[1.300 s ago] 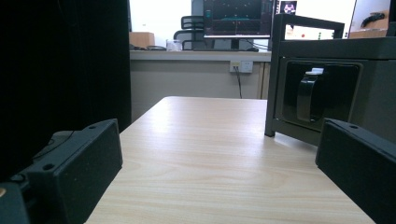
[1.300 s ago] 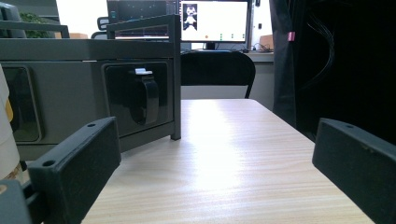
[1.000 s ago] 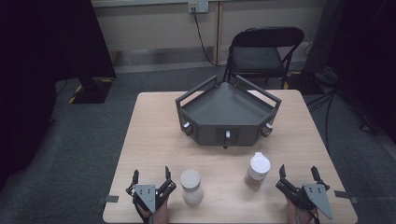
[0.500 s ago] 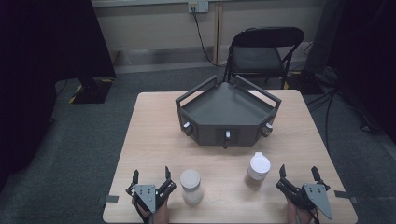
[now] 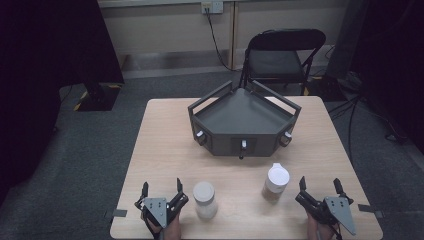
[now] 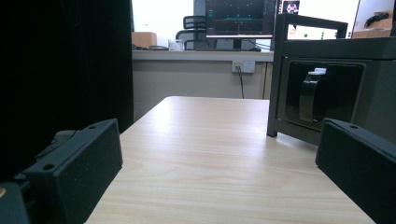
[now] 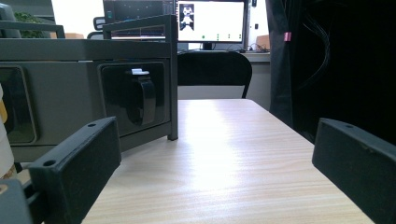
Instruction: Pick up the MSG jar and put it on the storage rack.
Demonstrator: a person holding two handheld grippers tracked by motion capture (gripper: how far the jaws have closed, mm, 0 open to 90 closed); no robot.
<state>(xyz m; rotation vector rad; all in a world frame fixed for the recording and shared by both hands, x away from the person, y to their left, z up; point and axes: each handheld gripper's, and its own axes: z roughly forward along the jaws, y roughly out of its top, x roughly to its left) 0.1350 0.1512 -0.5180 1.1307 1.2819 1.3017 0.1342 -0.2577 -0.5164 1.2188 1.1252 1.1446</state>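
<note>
1. Two white-lidded jars stand on the near part of the wooden table (image 5: 165, 145): the left jar (image 5: 205, 199) just beside the left gripper (image 5: 162, 195), the right jar (image 5: 276, 183) near the right gripper (image 5: 320, 190)
2. Both grippers rest at the table's near edge, jaws spread wide and holding nothing
3. Behind the jars sits a dark angular tray (image 5: 243, 117) with hooks on its front faces
4. A black folding chair (image 5: 282, 57) stands beyond the table

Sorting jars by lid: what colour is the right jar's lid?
White, clearest in the high view: the right jar's lid.
</note>
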